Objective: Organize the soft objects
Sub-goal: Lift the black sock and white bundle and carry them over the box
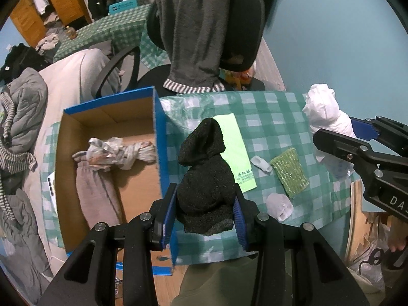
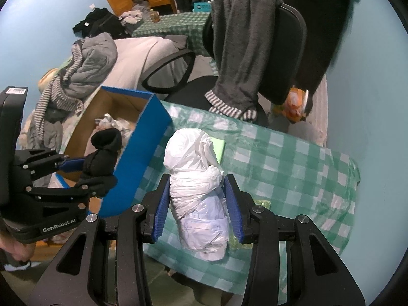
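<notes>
Left gripper (image 1: pixel 205 211) clamps black sock (image 1: pixel 205 176); right gripper (image 2: pixel 197 214) clamps white plastic bundle (image 2: pixel 199 191), both lifted, likely headed for blue box (image 1: pixel 160 158).

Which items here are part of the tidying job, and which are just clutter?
In play: black sock in left gripper; white bag bundle in right gripper; blue box; green scrubber.
Clutter: grey towel; office chair; grey jacket.
</notes>
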Motion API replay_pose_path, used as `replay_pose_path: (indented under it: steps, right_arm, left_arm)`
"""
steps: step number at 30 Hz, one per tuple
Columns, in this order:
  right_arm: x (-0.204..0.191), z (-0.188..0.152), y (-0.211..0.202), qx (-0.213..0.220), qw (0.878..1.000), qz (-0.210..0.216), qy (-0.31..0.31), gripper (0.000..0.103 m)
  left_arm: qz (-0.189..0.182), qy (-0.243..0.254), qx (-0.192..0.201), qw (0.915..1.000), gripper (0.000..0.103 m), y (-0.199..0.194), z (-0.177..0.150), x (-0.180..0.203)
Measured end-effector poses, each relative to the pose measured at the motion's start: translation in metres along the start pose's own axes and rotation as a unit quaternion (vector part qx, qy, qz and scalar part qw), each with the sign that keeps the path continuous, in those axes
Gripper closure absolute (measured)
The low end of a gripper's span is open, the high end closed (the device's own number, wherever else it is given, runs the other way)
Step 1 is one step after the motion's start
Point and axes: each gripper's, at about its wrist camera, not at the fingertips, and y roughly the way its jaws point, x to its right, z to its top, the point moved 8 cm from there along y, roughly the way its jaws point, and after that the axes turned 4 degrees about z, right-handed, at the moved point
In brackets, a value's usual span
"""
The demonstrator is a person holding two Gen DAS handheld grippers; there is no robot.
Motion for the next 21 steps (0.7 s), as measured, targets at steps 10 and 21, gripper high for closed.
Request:
replay_pose_path:
  steps: [10,21]
  right_arm:
    - [-0.038,0.023,0.011,0.006,0.999,0.015,-0.029,0.061]
    - [-0.078,0.044,0.025,0.007,0.998,0.03,-0.062,0.061]
  left_arm:
    - [0.008,-0.03,0.005,0.9995,0.062,-0.008,0.001,-0.035]
    - [0.017,-0.061,0.011,0.9979,0.062,-0.015,-0.003,-0.075]
